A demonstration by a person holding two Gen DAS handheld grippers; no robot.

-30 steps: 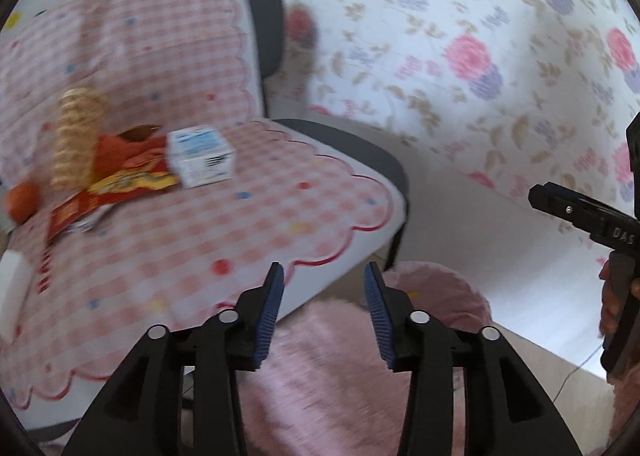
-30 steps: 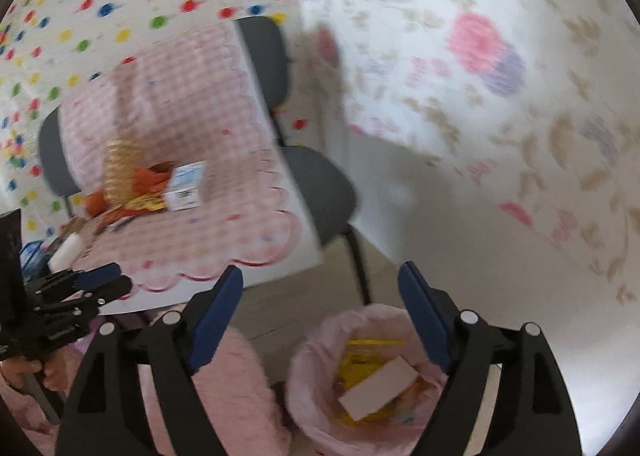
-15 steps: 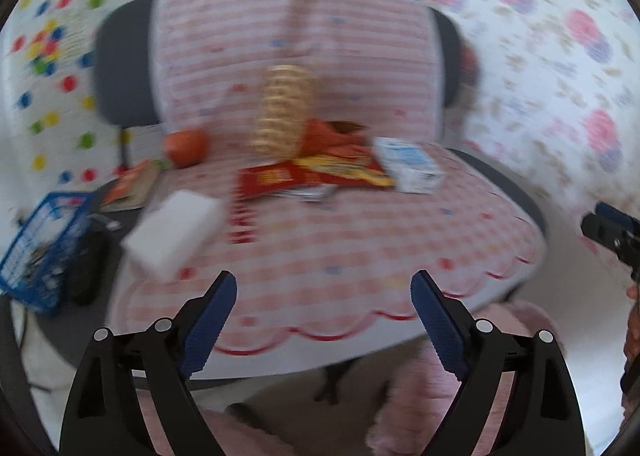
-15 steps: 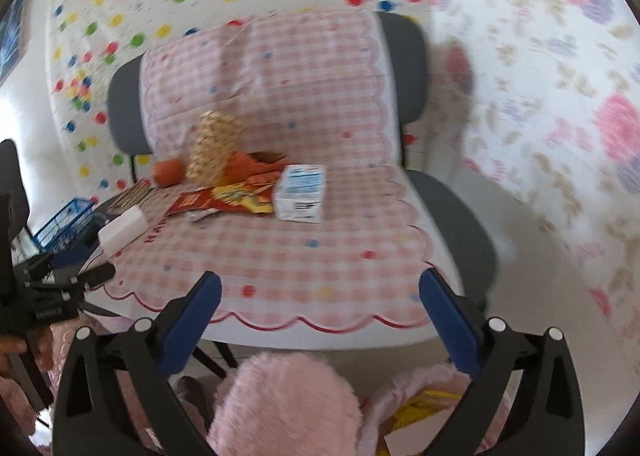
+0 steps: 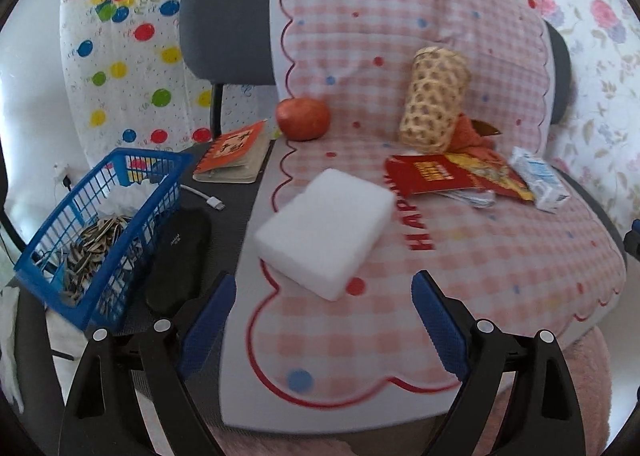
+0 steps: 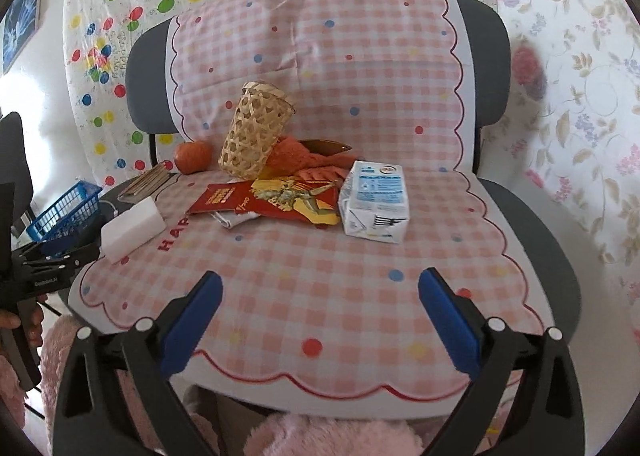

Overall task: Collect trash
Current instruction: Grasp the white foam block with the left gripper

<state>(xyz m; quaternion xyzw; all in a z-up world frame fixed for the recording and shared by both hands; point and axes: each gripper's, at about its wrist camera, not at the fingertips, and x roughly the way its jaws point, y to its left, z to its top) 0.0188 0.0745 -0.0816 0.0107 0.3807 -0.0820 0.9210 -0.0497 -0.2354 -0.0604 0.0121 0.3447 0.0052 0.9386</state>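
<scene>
A chair draped in a pink checked cloth carries the litter. On it lie a white-and-blue milk carton, a flattened red-and-yellow wrapper and a white foam block. My left gripper is open, just short of the foam block, which sits ahead between the finger lines, untouched. My right gripper hovers over the seat's front edge, well short of the carton. Its jaws are closing slightly from full width with nothing between them.
A woven bamboo cup, an orange fruit and an orange cloth lie at the seat's back. Left of the chair are a blue basket of seed shells, a notebook, a cable and a black pouch.
Both views have swung from the floor and the pink-lined bin to face the chair seat. The left jaws went from narrow to wide; the bin is out of view.
</scene>
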